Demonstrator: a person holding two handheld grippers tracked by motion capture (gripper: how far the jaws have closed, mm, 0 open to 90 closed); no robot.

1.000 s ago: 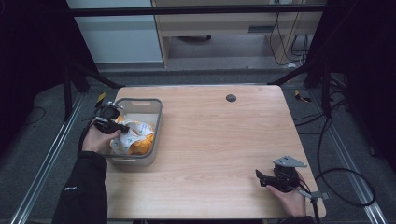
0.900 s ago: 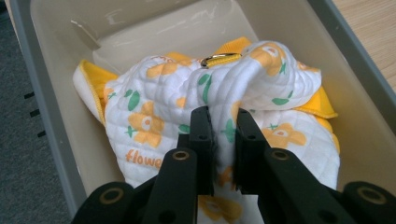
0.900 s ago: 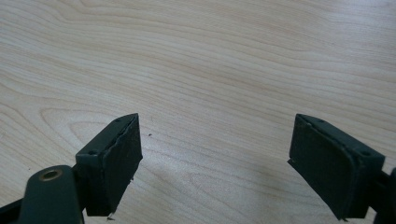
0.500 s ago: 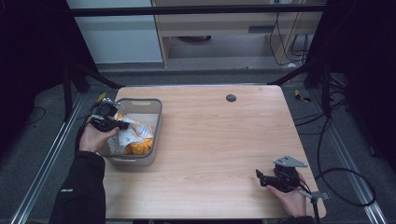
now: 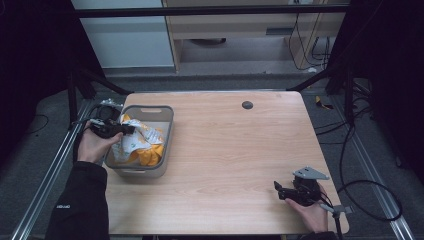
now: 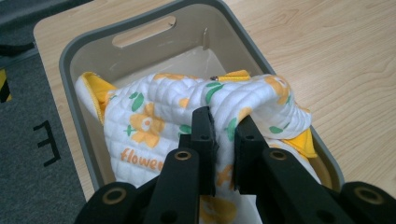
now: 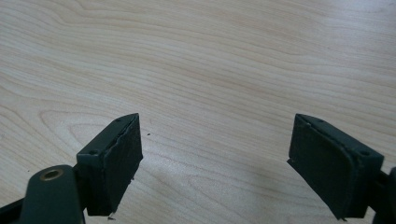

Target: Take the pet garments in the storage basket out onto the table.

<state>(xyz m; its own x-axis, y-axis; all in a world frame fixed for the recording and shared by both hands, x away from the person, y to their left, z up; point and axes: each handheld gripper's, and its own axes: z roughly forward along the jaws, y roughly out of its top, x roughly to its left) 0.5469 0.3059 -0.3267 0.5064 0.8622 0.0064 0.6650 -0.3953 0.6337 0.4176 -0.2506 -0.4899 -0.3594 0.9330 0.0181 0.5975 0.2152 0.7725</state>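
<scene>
A quilted white cloth (image 6: 159, 116) with orange flowers, green leaves and yellow edging lies bunched in a grey plastic bin (image 6: 154, 21) at the table's left side. My left gripper (image 6: 223, 128) is shut on a raised fold of this cloth, just above the bin. In the high view the left gripper (image 5: 120, 129) sits over the bin's left rim (image 5: 111, 159), with the cloth (image 5: 140, 145) beneath and beside it. My right gripper (image 7: 217, 154) stands open over bare wood with nothing between its jaws; the high view puts the right gripper (image 5: 278, 186) near the table's front right corner.
The wooden table (image 5: 225, 145) has a small dark round spot (image 5: 247, 104) near its back edge. Metal rails run along the floor on both sides, and cables (image 5: 370, 200) trail on the floor at the right. A cabinet stands behind the table.
My left gripper has drawn back toward the bin's left rim with the cloth pinched in it, lifting a fold. The right gripper has stayed where it was.
</scene>
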